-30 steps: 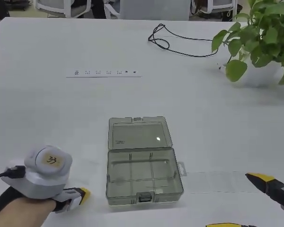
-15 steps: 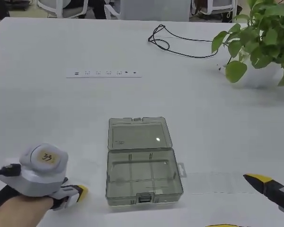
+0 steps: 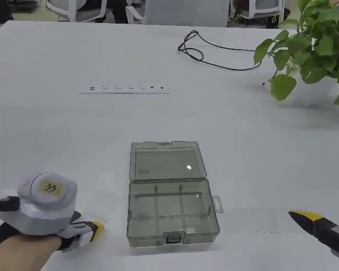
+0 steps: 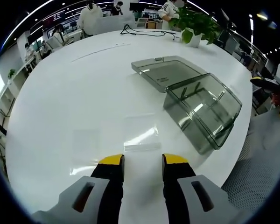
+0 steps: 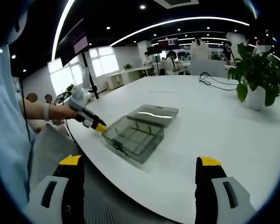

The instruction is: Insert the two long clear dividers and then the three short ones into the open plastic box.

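The smoky clear plastic box (image 3: 170, 209) lies on the white table with its lid (image 3: 167, 160) flat open on the far side; thin lines show inside it. My left gripper (image 3: 94, 228) rests left of the box, yellow tips toward it. In the left gripper view its jaws (image 4: 143, 161) are open with a narrow gap and hold nothing, and clear divider sheets (image 4: 140, 135) lie flat just ahead of them. Right of the box lies another clear divider (image 3: 254, 219). My right gripper (image 3: 306, 218) hovers beside it, wide open (image 5: 140, 161) and holding nothing, facing the box (image 5: 133, 135).
A potted plant (image 3: 311, 51) stands at the far right. A black cable (image 3: 206, 48) lies at the back, and a white strip with small marks (image 3: 124, 88) lies beyond the box. The table's near edge runs just below both grippers.
My left gripper has drifted slightly to the left. The right gripper has sunk a little toward the bottom of the picture. The box and dividers have not moved.
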`<action>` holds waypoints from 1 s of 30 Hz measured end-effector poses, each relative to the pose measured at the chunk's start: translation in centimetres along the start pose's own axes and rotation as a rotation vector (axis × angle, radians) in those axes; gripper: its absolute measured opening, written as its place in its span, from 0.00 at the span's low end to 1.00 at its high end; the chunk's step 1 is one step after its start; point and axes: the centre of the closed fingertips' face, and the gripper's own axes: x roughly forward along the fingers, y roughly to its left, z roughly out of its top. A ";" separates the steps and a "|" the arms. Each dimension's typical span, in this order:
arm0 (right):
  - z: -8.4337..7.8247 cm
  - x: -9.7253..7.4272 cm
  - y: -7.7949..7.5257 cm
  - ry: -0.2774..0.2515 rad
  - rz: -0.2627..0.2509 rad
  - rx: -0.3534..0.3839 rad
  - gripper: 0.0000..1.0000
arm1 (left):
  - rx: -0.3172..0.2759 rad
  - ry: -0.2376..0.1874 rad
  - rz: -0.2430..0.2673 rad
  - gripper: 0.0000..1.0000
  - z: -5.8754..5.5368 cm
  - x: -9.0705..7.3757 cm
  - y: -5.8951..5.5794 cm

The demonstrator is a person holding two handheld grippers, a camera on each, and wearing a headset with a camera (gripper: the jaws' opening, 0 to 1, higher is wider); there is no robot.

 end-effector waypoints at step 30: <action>0.5 1.1 0.1 -0.004 -0.001 0.028 0.99 | -0.029 -0.126 0.005 0.30 2.2 -2.7 0.1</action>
